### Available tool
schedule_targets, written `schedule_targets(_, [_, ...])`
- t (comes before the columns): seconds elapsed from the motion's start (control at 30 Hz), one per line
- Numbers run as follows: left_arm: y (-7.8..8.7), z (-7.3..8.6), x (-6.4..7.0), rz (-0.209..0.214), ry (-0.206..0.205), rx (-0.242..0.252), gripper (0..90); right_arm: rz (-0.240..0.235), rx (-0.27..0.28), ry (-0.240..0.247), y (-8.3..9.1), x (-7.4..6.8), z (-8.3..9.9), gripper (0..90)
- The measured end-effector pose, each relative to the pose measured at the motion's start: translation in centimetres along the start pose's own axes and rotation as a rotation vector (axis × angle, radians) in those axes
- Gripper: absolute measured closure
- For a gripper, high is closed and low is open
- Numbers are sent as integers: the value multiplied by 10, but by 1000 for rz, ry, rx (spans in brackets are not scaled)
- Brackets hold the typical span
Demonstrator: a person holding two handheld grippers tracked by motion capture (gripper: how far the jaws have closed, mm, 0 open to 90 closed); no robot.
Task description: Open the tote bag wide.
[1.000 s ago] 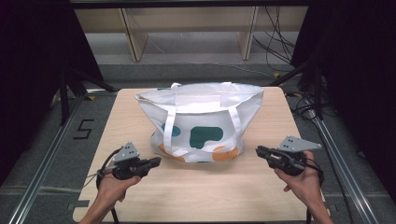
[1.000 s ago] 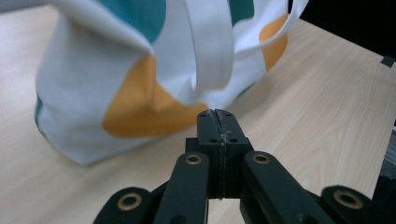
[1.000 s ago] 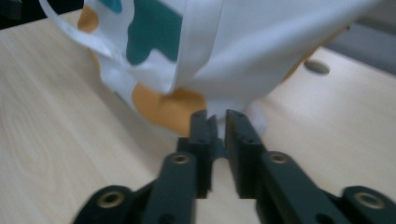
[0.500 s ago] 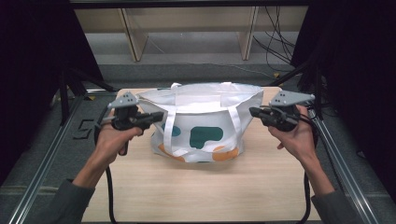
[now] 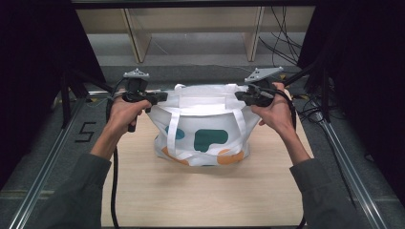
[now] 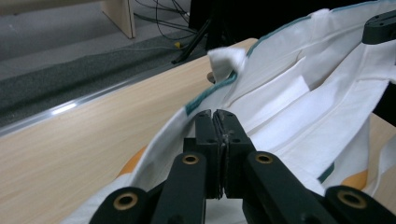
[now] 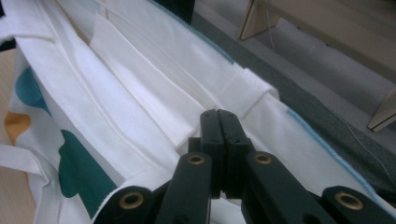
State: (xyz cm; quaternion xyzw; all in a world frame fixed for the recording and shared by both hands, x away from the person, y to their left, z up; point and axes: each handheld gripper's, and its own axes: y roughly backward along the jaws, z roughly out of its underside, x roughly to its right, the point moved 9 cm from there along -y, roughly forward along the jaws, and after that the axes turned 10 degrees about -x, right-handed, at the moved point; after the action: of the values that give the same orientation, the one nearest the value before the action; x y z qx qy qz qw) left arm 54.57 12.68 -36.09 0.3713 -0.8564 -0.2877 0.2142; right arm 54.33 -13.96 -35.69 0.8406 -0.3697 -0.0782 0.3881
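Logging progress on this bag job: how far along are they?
Done: both grippers are at the tote bag's top edge, left gripper and right gripper, one at each end. In hand: fingers closed at the rim, apparently pinching fabric. Left: whatever follows; the bag sits on the table.

The right gripper has its two black jaws pressed together, their tips against the white fabric of the tote bag. Left of the jaws the bag's outer face carries teal and orange shapes. Right of them, past the bag's teal-edged rim, lies grey floor with a wooden shelf foot.
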Motion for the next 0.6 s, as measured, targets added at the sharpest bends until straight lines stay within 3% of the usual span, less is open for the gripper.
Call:
schedule_targets(0.07, [-8,5,-2,12,16,-18,880,-5,-19,3,-3,0,2,900])
schedule_targets(0.1, [-15,13,-7,-7,6,-57,872,-15,-76,-20,-14,0,10,900])
schedule_targets(0.23, [-27,26,-14,-19,15,-97,874,-31,-157,-17,-31,-3,29,900])
schedule_targets(0.27, [-37,38,-19,-14,31,-126,876,-39,-178,-24,-35,-5,35,900])
schedule_targets(0.33, [-41,43,-22,-14,36,-144,872,-42,-185,-27,-41,-7,40,900])
schedule_targets(0.37, [-50,54,-29,-28,42,-167,873,-47,-223,0,-52,-12,54,900])
schedule_targets(0.4, [-50,54,-29,-28,42,-167,873,-47,-223,0,-52,-12,54,900])
schedule_targets(0.43, [-60,67,-34,-20,73,-194,876,-65,-260,19,-59,-19,66,900])
schedule_targets(0.47, [-60,67,-34,-20,73,-194,877,-76,-264,13,-61,-23,71,900])
schedule_targets(0.5, [-69,80,-38,-23,64,-234,877,-85,-276,-6,-63,-27,75,900])
schedule_targets(0.57, [-73,86,-40,-28,63,-248,883,-88,-268,3,-66,-27,78,900])
schedule_targets(0.6, [-84,105,-44,-34,74,-291,887,-114,-266,-20,-71,-32,88,900])
